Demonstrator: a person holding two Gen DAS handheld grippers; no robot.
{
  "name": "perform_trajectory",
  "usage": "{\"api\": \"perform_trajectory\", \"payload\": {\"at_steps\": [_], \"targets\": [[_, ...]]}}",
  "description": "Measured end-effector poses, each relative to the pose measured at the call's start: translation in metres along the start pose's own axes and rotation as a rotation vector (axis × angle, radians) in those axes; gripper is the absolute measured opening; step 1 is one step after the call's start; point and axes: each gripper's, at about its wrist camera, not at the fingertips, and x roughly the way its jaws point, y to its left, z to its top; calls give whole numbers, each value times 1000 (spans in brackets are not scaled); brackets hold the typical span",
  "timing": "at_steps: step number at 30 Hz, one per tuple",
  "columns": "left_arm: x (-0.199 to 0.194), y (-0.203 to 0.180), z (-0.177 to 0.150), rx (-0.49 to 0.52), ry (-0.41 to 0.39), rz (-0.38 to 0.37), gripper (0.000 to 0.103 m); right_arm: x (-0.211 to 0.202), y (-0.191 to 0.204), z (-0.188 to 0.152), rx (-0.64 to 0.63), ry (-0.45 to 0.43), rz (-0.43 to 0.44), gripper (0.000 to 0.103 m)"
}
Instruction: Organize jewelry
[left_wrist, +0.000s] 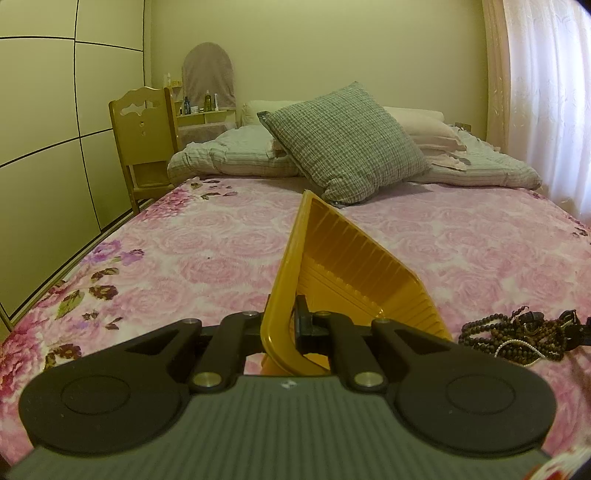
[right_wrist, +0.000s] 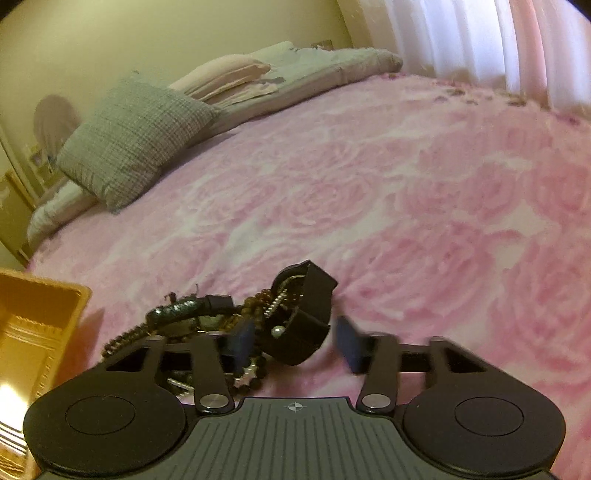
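Note:
My left gripper (left_wrist: 282, 325) is shut on the near rim of a gold plastic tray (left_wrist: 343, 266) and holds it tilted up on edge over the pink floral bed. A tangle of jewelry (left_wrist: 517, 338), dark bead strings, a pearl strand and black bands, lies on the bed to the tray's right. In the right wrist view my right gripper (right_wrist: 295, 343) is open, its fingers on either side of a wide black band (right_wrist: 306, 317) at the near end of the jewelry pile (right_wrist: 192, 317). The tray (right_wrist: 40, 332) sits at the left edge there.
A checked cushion (left_wrist: 347, 144) and folded quilts and pillows (left_wrist: 229, 155) lie at the head of the bed. A wooden chair (left_wrist: 144, 136) and wardrobe doors (left_wrist: 48, 155) stand to the left. A curtain (left_wrist: 546, 96) hangs on the right.

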Motion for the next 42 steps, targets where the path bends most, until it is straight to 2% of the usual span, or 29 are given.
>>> {"api": "perform_trajectory", "payload": {"at_steps": [6,11,17,27,42], "targets": [[0,1,0,-3,3,-1,6,-12,8,6,-59,-53,-53,25],[0,1,-1,-2,4,0,6,-23,25,8,-188,-105,-102,24],[-1,1,0,-3,4,-1,6,-37,36,7,-258,-157,-116,23],[-1,1,0,-4,5,-1,6,-57,45,17,-274,-204,-75,23],[0,1,-1,-4,7,-2,6,-61,60,17,-282,-180,20,23]]}}
